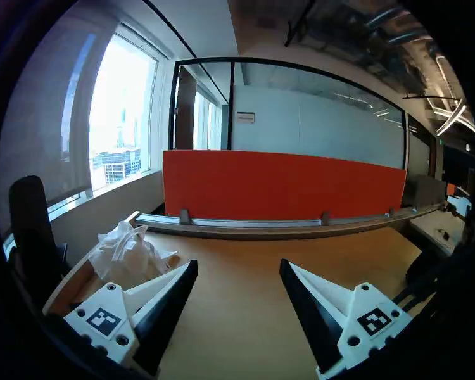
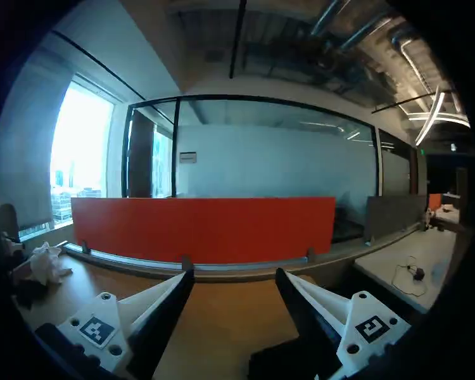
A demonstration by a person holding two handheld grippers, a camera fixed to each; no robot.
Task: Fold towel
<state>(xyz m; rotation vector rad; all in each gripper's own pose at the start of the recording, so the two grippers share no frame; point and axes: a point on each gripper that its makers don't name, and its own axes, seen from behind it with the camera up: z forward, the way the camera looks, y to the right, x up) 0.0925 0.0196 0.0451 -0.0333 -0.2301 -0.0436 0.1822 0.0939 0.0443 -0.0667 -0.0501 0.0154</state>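
Black and upholstered, a tall chair back stands at the left edge of the left gripper view, with a bright window above and beside it. Just right of the chair we see the crumpled white towel lying in a heap on the light wooden desk, at the lower left of the frame (its crinkled surface could pass for thin plastic). The left gripper hovers over bare wood at the bottom centre, its black-and-white fingers spread wide with nothing between them. Its left finger overlaps the towel's edge in the frame, though we cannot tell whether they touch. Across the middle runs a flat orange partition panel, with a glass wall behind it.

In the right gripper view the towel shows small at the far left, at middle height, on the same desk. The right gripper sits at the bottom centre, fingers likewise parted widely and holding nothing, well apart from the towel. The orange panel spans the centre, and at the lower right a white tabletop carries a thin black cable.
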